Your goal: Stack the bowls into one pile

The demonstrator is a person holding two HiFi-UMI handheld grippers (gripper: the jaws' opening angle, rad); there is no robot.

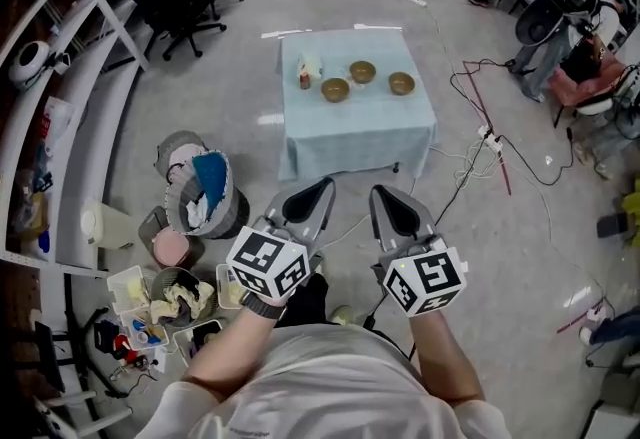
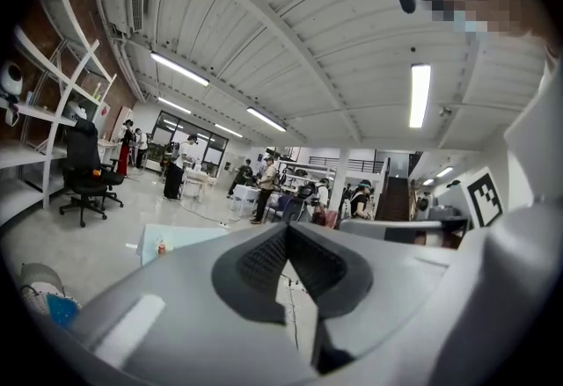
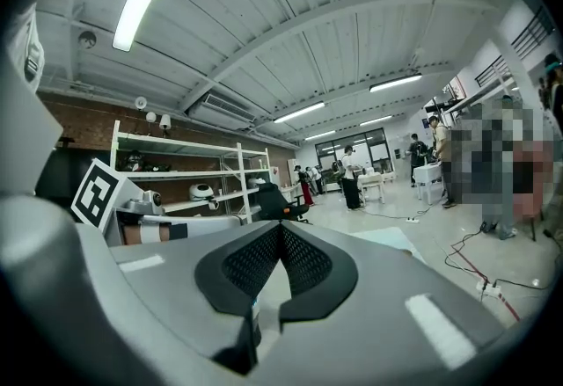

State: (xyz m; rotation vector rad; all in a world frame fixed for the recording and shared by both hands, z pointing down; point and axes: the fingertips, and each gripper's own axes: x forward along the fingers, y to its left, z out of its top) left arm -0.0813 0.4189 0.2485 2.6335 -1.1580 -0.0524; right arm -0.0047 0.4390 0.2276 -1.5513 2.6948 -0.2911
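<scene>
- Three to stack: left bowl [image 1: 335,89], middle bowl [image 1: 362,72] and right bowl [image 1: 401,83] sat upright and apart in a loose row toward the far edge of the table [image 1: 355,142].
- None was nested in another, so I judged the pile not yet begun. Each bowl needed its own lift.
- Left gripper [image 1: 322,189] was held close to the body, well short of the table. In the left gripper view its jaws [image 2: 286,230] were tip to tip with nothing between them.
- Right gripper [image 1: 380,191] matched it just alongside. In its own view [image 3: 280,228] the pads met and it was empty too.
- Both pointed forward at the table, which read as a tucked carrying pose for the approach, not a reach.
- Bottle [image 1: 304,80] stood just beside the left bowl. That side looked cramped, so the middle bowl or right bowl seemed the roomier base.
- Cables [image 1: 480,112] trailed over the floor to the right of the table. A straight walk-in looked the safer line.
</scene>
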